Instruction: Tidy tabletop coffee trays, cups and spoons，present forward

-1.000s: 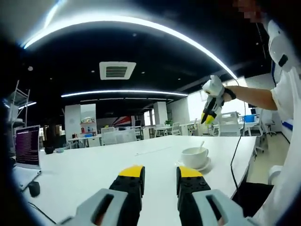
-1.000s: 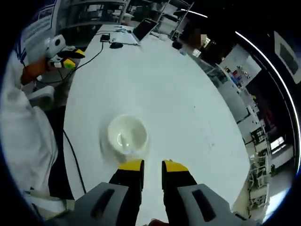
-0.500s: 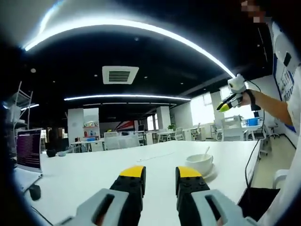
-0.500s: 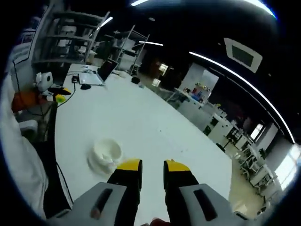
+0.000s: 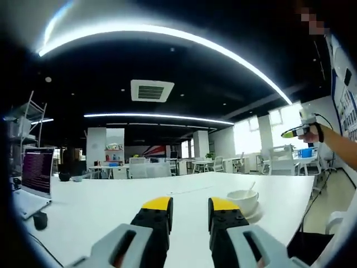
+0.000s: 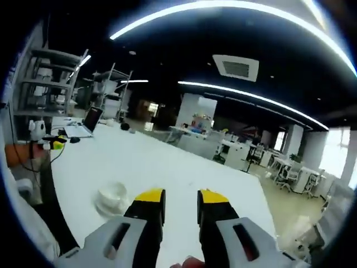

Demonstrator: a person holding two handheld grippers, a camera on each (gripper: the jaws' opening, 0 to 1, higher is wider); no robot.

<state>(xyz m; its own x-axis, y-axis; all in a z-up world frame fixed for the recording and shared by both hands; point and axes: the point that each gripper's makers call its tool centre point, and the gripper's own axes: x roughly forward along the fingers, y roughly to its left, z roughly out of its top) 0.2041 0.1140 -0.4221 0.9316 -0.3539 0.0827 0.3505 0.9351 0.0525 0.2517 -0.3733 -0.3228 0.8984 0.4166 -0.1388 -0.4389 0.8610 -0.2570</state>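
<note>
While both the left gripper (image 5: 189, 205) and right gripper (image 6: 181, 199) hang empty, jaws parted, a cup (image 5: 243, 196) on its saucer (image 5: 252, 210) sits near the table (image 5: 111, 201) edge, probably fragile, best lifted by the rim.

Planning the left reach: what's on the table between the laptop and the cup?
Bare white tabletop in the left gripper view; only a dark mouse sits beside the laptop, far from the cup.

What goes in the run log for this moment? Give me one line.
left gripper: open, empty, above table | right gripper: open, empty, raised | cup on saucer, spoon inside, untouched | laptop at table end
</note>
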